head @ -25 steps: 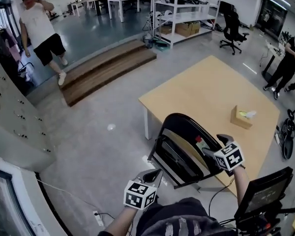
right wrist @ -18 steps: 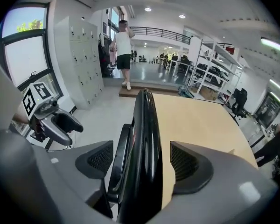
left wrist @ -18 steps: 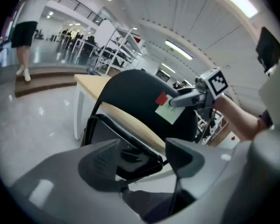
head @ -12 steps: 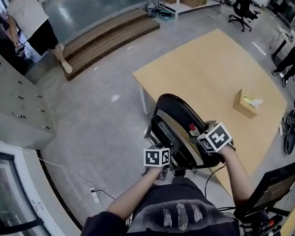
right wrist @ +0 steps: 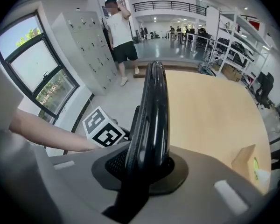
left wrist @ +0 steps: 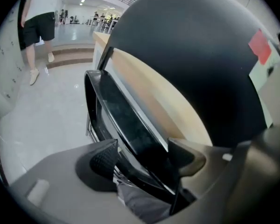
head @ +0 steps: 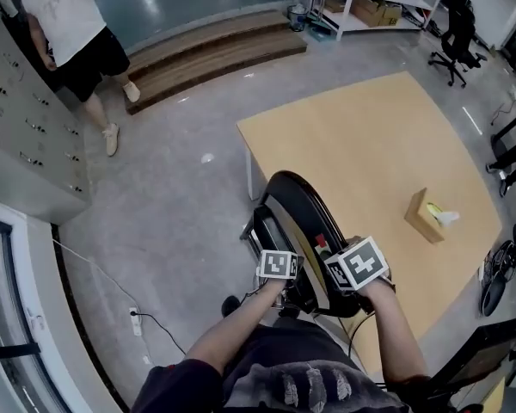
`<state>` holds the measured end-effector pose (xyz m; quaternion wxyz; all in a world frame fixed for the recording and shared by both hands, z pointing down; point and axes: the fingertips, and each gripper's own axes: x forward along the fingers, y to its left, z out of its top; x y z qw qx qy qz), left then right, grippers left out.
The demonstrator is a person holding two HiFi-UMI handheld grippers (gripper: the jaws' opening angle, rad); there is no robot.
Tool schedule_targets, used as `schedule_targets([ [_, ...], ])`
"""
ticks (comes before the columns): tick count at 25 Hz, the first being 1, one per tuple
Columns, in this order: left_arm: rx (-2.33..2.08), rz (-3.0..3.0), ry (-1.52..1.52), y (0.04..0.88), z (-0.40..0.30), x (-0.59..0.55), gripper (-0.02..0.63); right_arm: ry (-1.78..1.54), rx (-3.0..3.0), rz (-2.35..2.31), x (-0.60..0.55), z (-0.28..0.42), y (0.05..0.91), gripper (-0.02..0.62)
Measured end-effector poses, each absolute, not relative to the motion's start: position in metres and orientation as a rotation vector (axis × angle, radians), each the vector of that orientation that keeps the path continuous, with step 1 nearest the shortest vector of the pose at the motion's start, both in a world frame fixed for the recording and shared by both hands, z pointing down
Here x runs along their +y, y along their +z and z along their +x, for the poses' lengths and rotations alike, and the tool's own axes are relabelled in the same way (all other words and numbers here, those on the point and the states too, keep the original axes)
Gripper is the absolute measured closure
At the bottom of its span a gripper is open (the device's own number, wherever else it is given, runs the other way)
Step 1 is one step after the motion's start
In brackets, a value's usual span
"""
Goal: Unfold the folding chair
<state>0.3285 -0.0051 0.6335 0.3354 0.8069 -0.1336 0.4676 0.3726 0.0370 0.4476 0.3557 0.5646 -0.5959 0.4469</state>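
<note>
Grey floor (head: 172,231): folding chair (head: 279,231) backrest (right wrist: 149,101) is clamped by the just-closed right gripper (right wrist: 147,164), seat (left wrist: 126,120) straddled by the left gripper's (left wrist: 144,155) just-widened jaws.

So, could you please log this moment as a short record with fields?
Chair: folding chair, folded, standing beside the table
Left hand-held gripper: open, jaws just opened wider, seat edge between them, not pressed
Right hand-held gripper: jaws just closed, clamped on backrest rim
On table: tissue box
</note>
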Motion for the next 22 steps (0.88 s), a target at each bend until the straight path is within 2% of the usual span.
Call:
schedule_targets([
  [5, -0.304, 2.068, 1.159, 0.634, 0.336, 0.001, 0.289, 1.138, -1.552, 1.453, 0.039, 0.375, 0.443, 0.537],
  [8, -0.298, 2.092, 1.145, 0.628, 0.338, 0.007, 0.352, 1.150, -1.564, 1.484, 0.043, 0.379, 0.439, 0.540],
  [22, -0.237, 2.055, 1.060, 0.633, 0.285, -0.005, 0.359, 1.173, -1.553, 1.476, 0.040, 0.383, 0.453, 0.538],
])
